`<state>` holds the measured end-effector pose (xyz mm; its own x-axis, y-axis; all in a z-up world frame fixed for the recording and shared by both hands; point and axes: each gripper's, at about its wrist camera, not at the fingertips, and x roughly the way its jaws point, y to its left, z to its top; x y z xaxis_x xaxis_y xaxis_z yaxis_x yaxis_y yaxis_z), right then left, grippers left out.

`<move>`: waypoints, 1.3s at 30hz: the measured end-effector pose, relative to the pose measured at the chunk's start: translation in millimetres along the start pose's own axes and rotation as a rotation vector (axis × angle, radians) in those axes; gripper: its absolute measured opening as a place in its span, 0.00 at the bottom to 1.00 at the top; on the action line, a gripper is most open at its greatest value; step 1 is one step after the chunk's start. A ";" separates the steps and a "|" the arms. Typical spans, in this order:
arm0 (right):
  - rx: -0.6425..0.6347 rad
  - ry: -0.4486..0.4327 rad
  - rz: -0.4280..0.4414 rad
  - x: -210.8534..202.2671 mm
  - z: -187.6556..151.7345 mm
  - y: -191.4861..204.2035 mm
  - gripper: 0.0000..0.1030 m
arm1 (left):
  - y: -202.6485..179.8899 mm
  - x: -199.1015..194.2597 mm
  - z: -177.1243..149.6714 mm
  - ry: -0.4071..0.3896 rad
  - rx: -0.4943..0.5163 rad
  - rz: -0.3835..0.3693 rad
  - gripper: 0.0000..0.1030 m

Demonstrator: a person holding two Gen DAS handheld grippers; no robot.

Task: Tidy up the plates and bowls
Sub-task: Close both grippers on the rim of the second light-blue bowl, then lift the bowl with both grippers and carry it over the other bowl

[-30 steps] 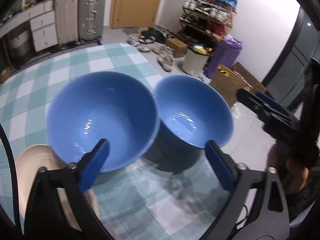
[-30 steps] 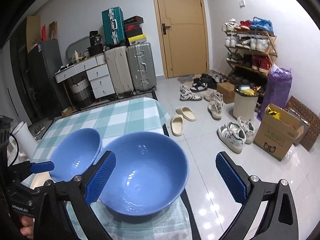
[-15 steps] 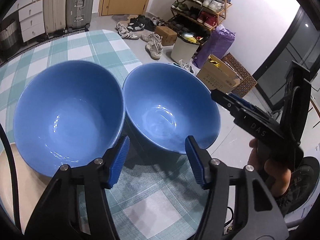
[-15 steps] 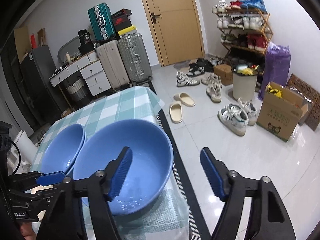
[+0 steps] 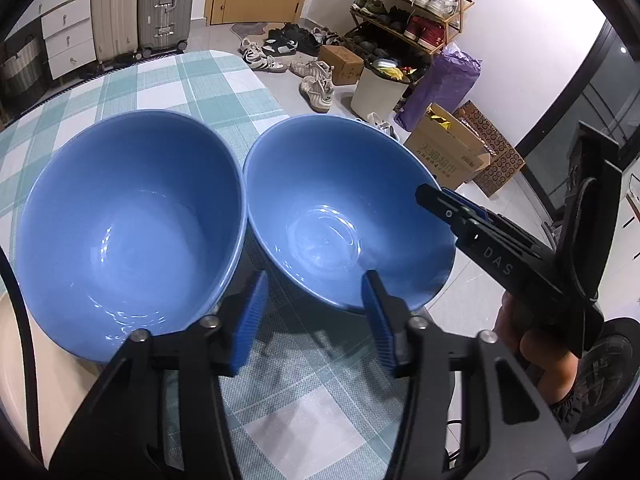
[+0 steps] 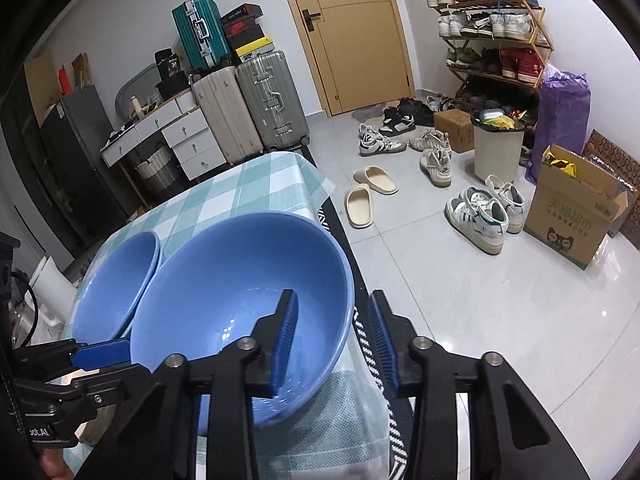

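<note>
Two blue bowls stand side by side on the checked tablecloth [image 5: 168, 84]. In the left wrist view the left bowl [image 5: 128, 232] and the right bowl [image 5: 340, 216] almost touch. My left gripper [image 5: 312, 316] is partly open and empty, its fingers just in front of the gap between the bowls. My right gripper [image 6: 332, 340] is partly open, its jaws straddling the near rim of the right bowl [image 6: 240, 312], one finger inside, one outside. It is not clamped. The left bowl [image 6: 116, 284] sits behind. A cream plate [image 5: 24, 364] lies under the left bowl.
The table's right edge runs close to the right bowl. Beyond it are tiled floor, shoes [image 6: 476, 216], slippers [image 6: 368, 192], a cardboard box [image 6: 572, 216], a bin [image 6: 496, 140] and a shoe rack [image 6: 492, 36]. Suitcases [image 6: 248, 104] and drawers stand behind the table.
Both grippers have narrowed their jaws from wide open and moved closer. The left one swung right toward the gap between the bowls. The right one's jaws came over the right bowl's rim.
</note>
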<state>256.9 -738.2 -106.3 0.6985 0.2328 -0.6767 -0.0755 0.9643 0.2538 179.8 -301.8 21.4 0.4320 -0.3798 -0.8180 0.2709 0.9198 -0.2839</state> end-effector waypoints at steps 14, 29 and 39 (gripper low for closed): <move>-0.020 -0.010 -0.013 1.6 0.4 5.5 0.19 | -1.3 8.4 0.5 -0.002 0.038 0.033 0.32; -0.031 -0.065 -0.025 -21.6 1.5 7.0 0.19 | -11.1 -5.8 2.7 -0.044 0.094 0.040 0.32; -0.026 -0.109 -0.028 -40.8 7.1 6.9 0.19 | -19.8 -21.8 4.2 -0.077 0.119 0.025 0.32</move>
<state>233.0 -741.9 -72.0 0.7738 0.1922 -0.6036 -0.0723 0.9734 0.2172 168.6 -312.1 47.0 0.5033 -0.3673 -0.7821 0.3569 0.9127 -0.1989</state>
